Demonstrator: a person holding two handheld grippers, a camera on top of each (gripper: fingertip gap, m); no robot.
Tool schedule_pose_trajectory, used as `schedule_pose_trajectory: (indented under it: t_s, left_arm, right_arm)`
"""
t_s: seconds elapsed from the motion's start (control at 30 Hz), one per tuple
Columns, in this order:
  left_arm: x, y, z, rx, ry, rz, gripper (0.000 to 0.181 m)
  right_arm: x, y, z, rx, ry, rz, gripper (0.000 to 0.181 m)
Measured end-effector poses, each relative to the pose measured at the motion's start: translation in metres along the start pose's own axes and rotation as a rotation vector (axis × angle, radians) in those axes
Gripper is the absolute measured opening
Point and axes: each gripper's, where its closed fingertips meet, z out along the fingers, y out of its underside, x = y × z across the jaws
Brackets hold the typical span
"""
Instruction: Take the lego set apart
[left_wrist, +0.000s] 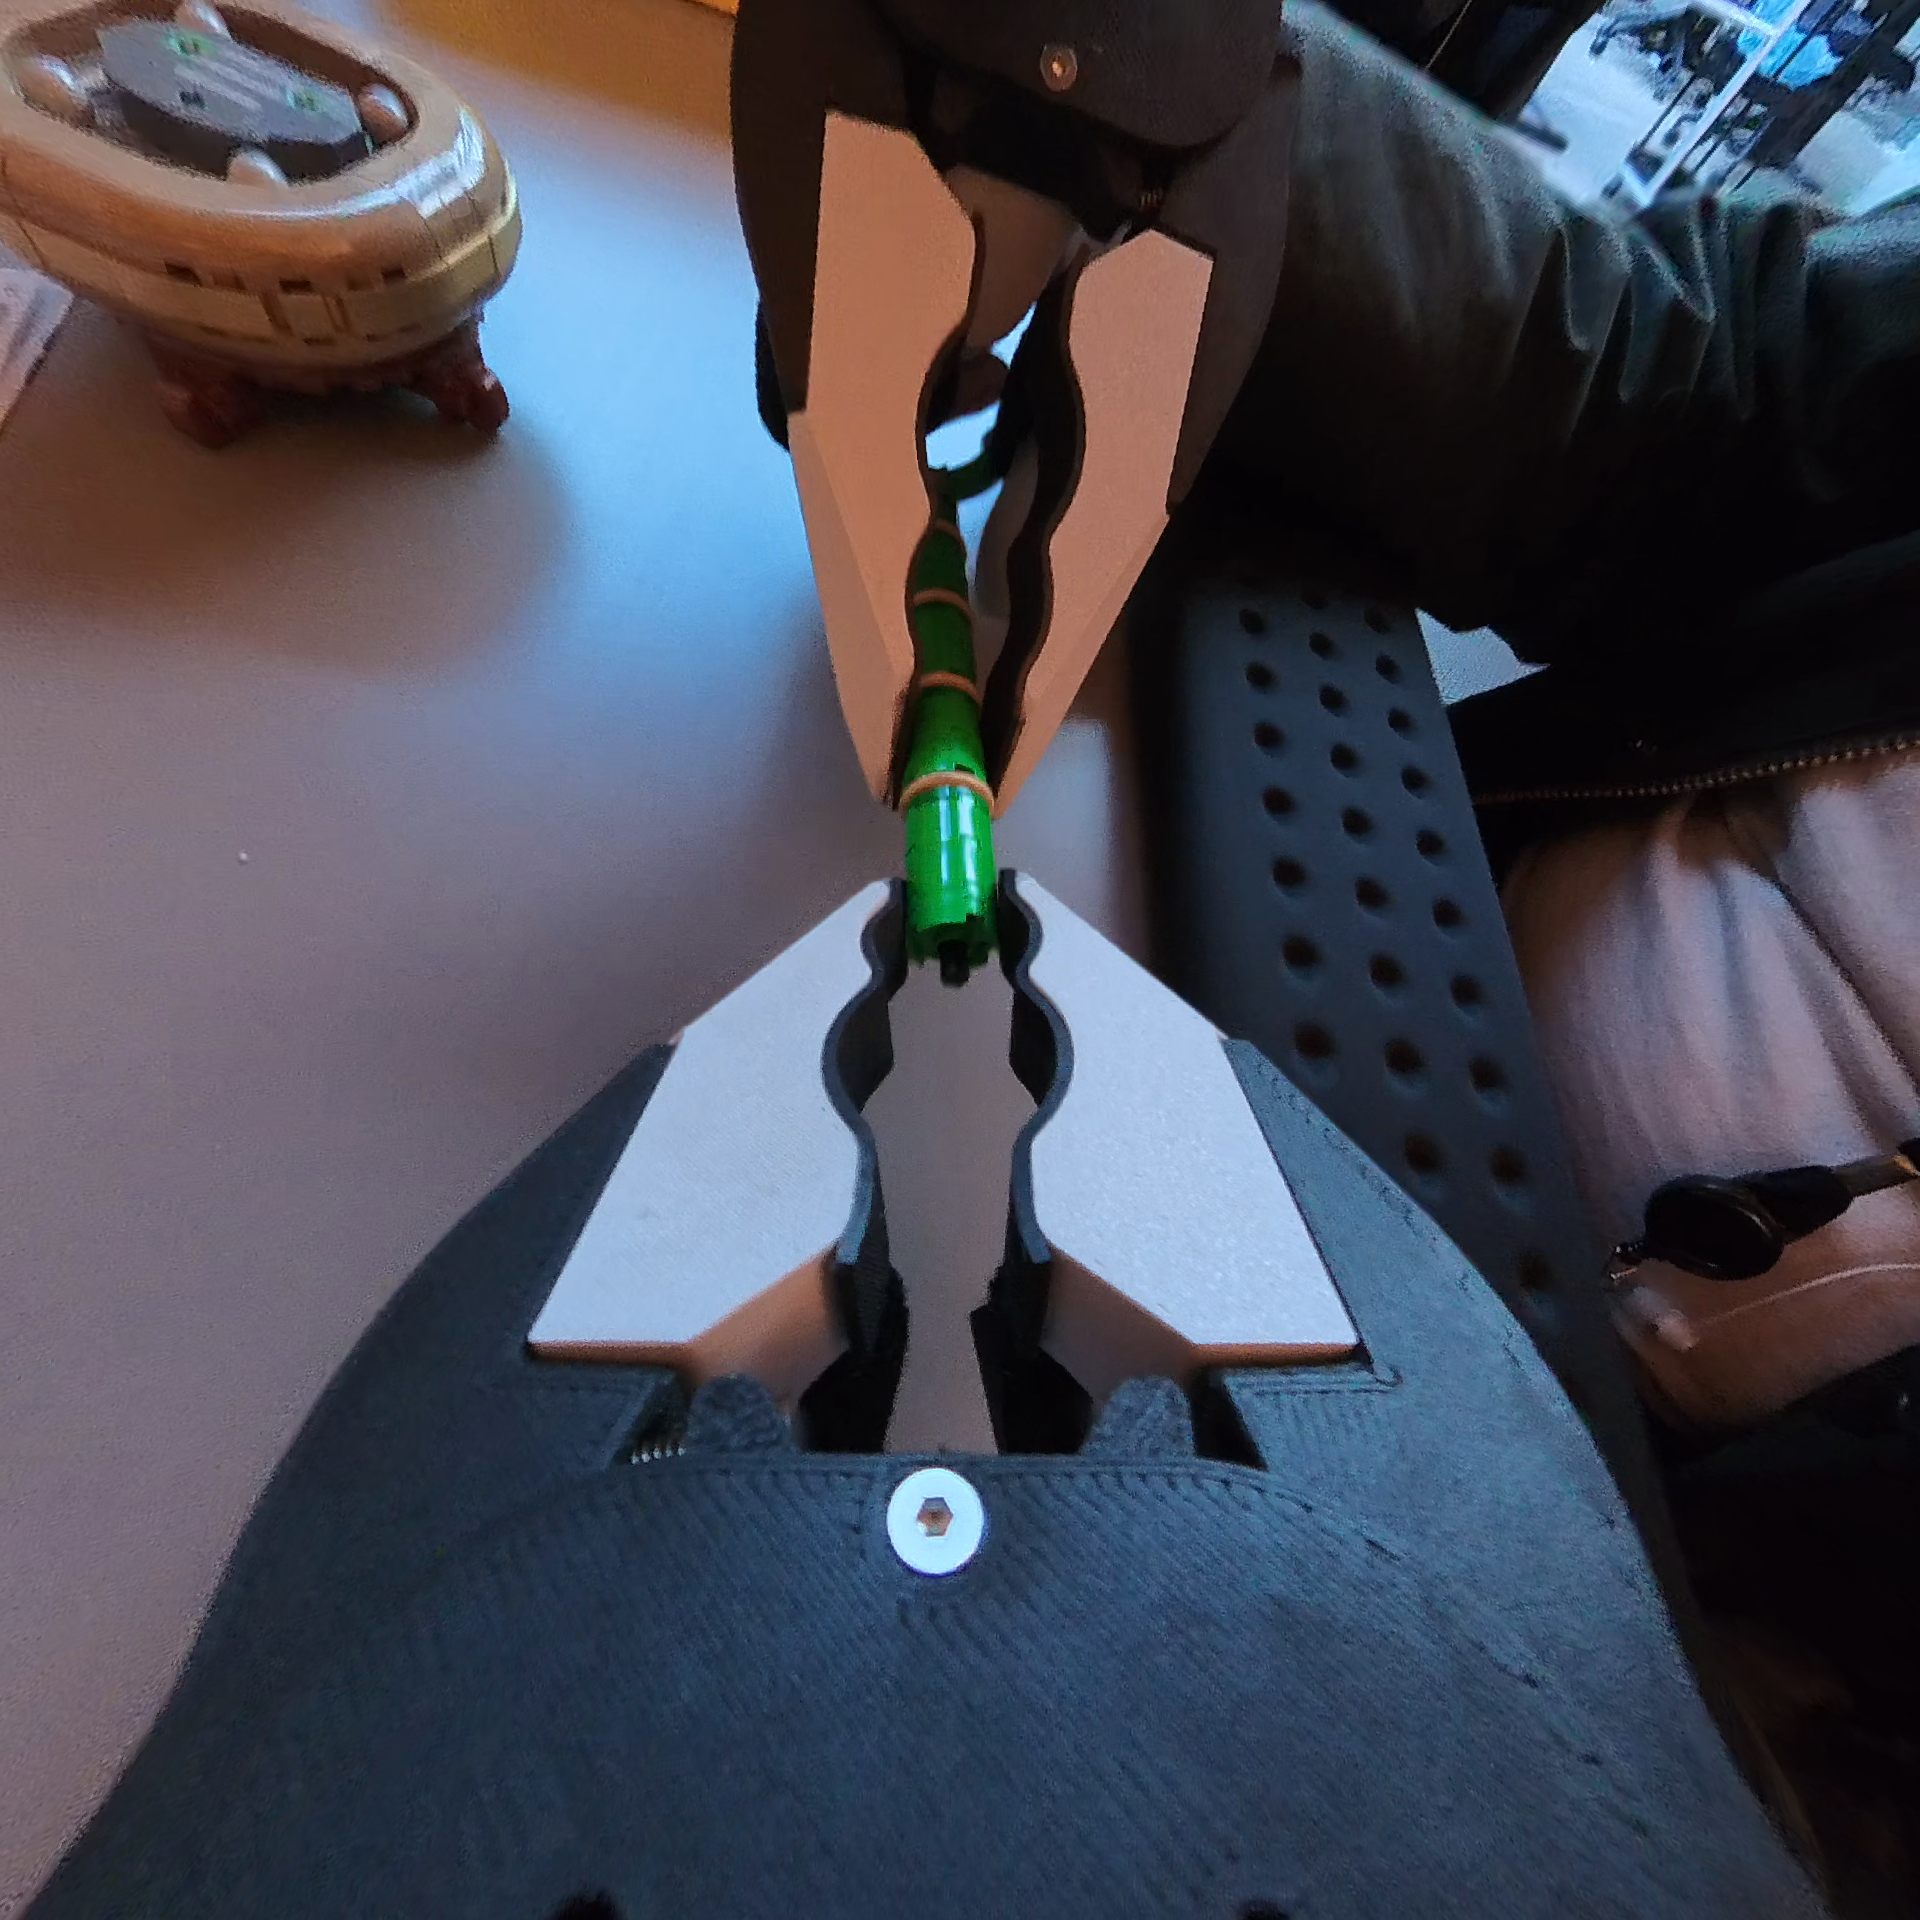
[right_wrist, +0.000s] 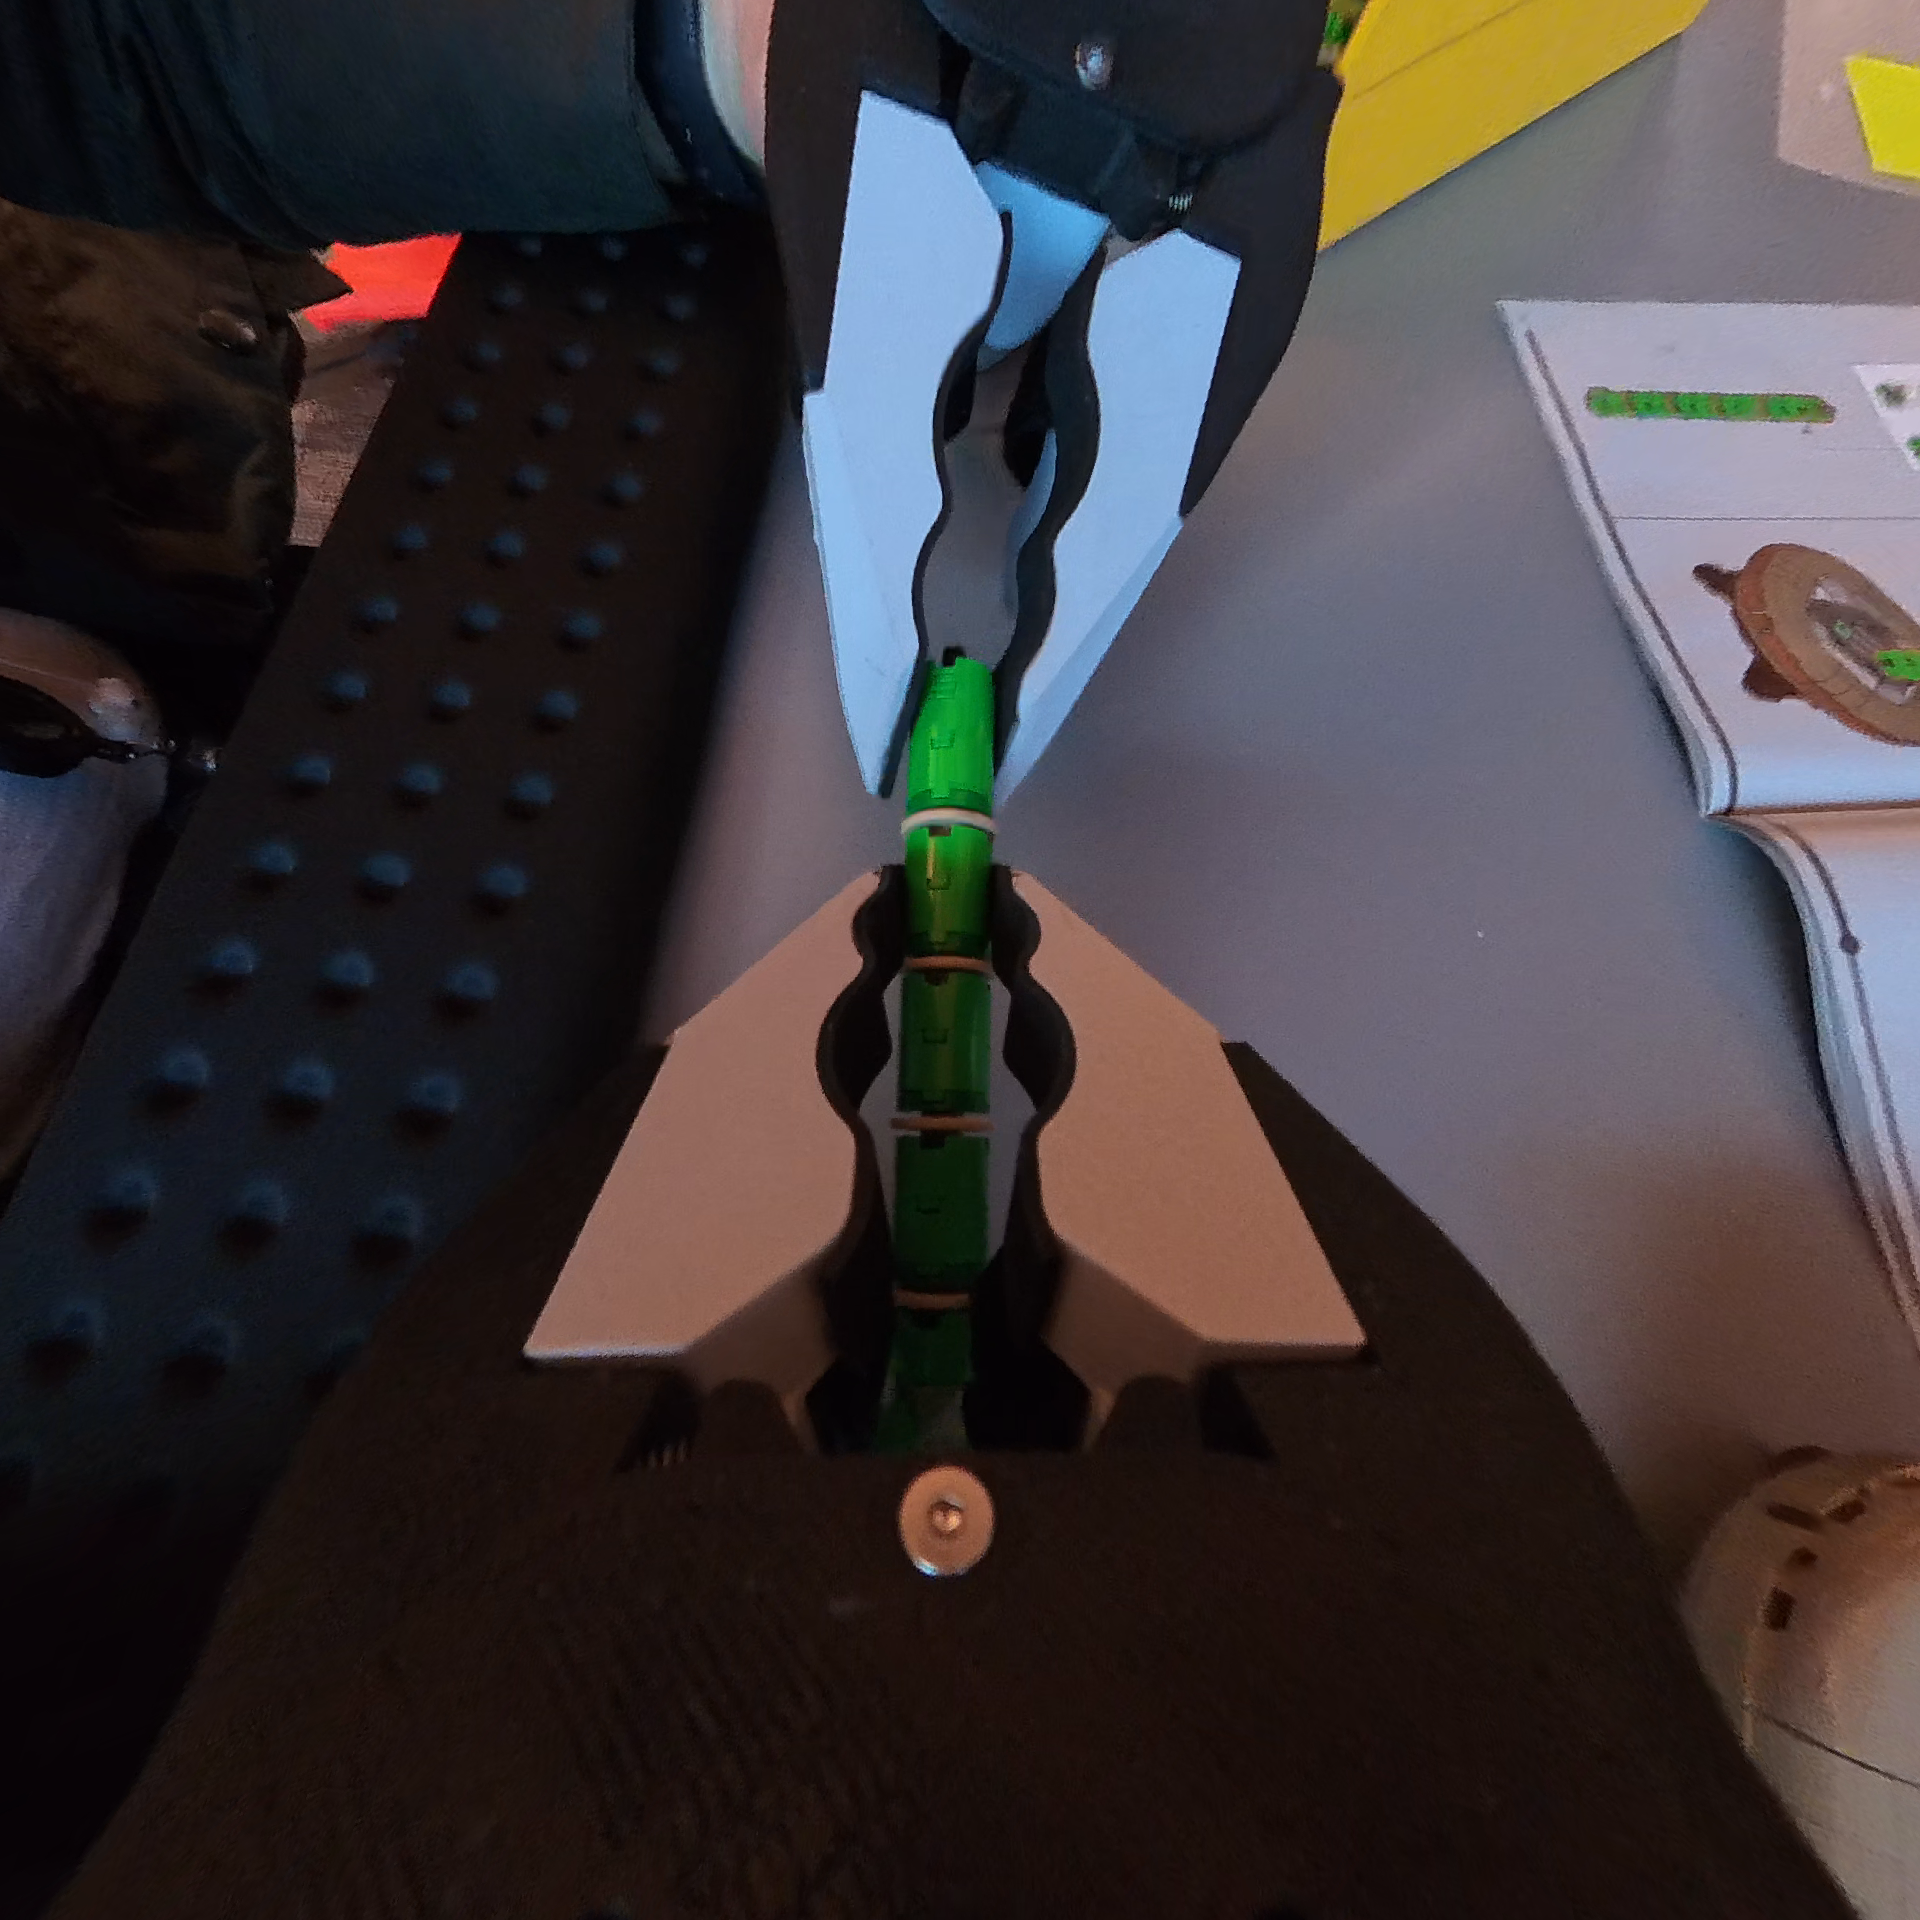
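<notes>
A pale tabletop (left_wrist: 364, 727) fills the left wrist view, with a dark perforated chair seat (left_wrist: 1351, 831) along its near edge. At the far left stands the tan oval lego pot (left_wrist: 249, 208) on reddish-brown feet, the main body of the set, well apart from the work. An open instruction booklet (right_wrist: 1714, 582) lies on the table in the right wrist view. Smaller and central are the 2 grippers, facing each other tip to tip above the table. The right gripper (right_wrist: 943, 883) has its jaws pressed along most of a green segmented lego stalk (right_wrist: 940, 1039) (several cylinders with thin tan rings between them), while the left gripper (left_wrist: 948, 904) pinches only the stalk's end segment at its very fingertips. The stalk bridges both. The likely risk: pulling with so shallow a hold, the end piece could slip free, or pop off suddenly and fly onto the seat.
</notes>
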Motion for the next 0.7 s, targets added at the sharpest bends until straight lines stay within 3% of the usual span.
schedule_pose_trajectory:
  t_s: [0.1, 0.27, 0.4, 0.6, 0.7]
  left_arm:
    - [-0.01, 0.007, -0.003, -0.018, -0.037, -0.028, 0.017]
    - [-0.008, -0.002, 0.0, 0.016, -0.032, -0.026, 0.034]
    - [-0.01, 0.012, 0.012, -0.074, -0.061, 0.014, 0.014]
    - [-0.011, 0.01, 0.012, -0.08, -0.086, 0.043, 0.013]
    - [-0.01, 0.009, 0.011, -0.068, -0.077, 0.03, 0.014]
  right_arm:
    - [0.007, 0.021, 0.003, -0.097, 0.012, 0.019, 0.016]
    - [0.004, 0.021, 0.012, -0.129, 0.011, -0.023, 0.016]
    - [0.0, 0.019, 0.021, -0.142, -0.009, -0.035, 0.015]
    - [-0.001, 0.017, 0.03, -0.146, -0.014, -0.01, 0.022]
    - [0.001, 0.017, 0.03, -0.183, 0.026, -0.05, 0.016]
